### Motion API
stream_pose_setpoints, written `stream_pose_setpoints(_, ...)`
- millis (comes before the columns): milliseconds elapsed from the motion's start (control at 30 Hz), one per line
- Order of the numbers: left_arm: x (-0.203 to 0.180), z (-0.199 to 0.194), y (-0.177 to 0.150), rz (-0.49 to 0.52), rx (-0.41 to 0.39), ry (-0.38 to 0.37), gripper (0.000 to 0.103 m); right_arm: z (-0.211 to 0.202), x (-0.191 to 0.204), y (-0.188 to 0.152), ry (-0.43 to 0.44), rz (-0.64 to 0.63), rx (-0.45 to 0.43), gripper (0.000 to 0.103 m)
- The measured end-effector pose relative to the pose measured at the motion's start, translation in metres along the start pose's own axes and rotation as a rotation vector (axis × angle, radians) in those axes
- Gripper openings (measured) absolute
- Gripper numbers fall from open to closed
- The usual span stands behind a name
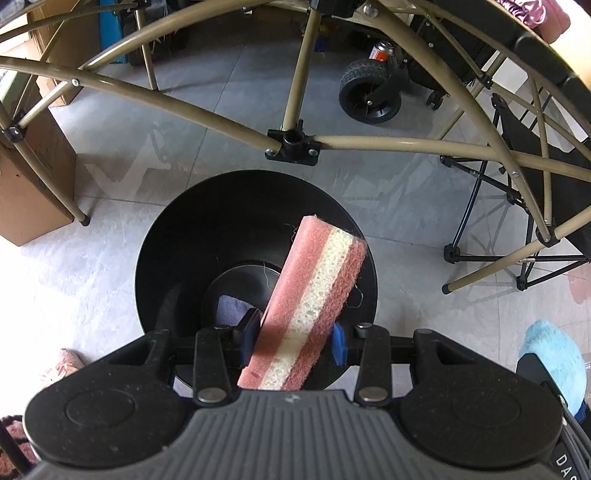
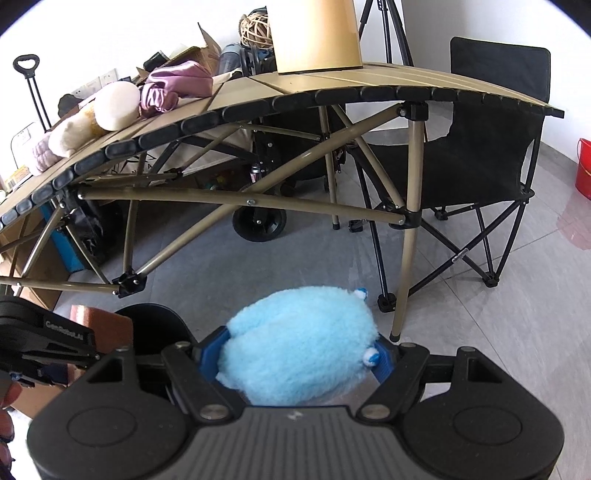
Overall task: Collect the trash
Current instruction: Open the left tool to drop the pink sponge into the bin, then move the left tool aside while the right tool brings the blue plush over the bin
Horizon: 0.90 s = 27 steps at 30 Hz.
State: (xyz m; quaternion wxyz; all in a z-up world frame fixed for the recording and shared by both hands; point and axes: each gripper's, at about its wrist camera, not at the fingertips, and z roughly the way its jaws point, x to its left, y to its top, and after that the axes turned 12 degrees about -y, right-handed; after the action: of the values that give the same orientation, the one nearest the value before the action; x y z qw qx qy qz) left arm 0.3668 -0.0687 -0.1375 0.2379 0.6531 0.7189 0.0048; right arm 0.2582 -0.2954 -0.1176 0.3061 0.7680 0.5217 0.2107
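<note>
My left gripper is shut on a pink and white layered sponge and holds it just above the open black trash bin on the floor. A purple cloth lies at the bin's bottom. My right gripper is shut on a fluffy light-blue plush toy, to the right of the bin. The left gripper with the sponge shows at the left of the right wrist view. The plush shows at the right edge of the left wrist view.
A tan folding table stands over the area, its legs and crossbars just behind the bin. On it lie plush toys, a purple cloth and a tan box. A black folding chair, a cart wheel and cardboard boxes surround it.
</note>
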Motion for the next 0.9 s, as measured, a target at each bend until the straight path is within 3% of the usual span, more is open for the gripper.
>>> stream_pose_setpoints(233,-0.0016,0.0027,0.0004,0.004,0.015,0.014,0.043,0.0000,-0.0012,-0.0002,0.001,0.003,0.003,0.075)
stream_pose_setpoints(300,-0.0017,0.0014,0.0001,0.008,0.016,0.019,0.070,-0.0003,-0.0015,0.0001,0.001,0.004,0.002,0.075)
stream_pose_setpoints(333,-0.0016,0.0003,0.0000,0.002,0.011,0.035,0.097,-0.0003,-0.0017,0.0000,0.001,0.004,0.002,0.075)
stream_pose_setpoints(367,-0.0029,-0.0012,-0.0002,0.004,-0.001,0.054,0.103,-0.0004,-0.0019,0.0001,0.001,0.005,0.002,0.075)
stream_pose_setpoints(900,-0.0017,-0.0057,-0.0008,0.022,0.010,0.063,0.103,-0.0022,-0.0024,0.0009,0.005,0.003,0.001,0.075)
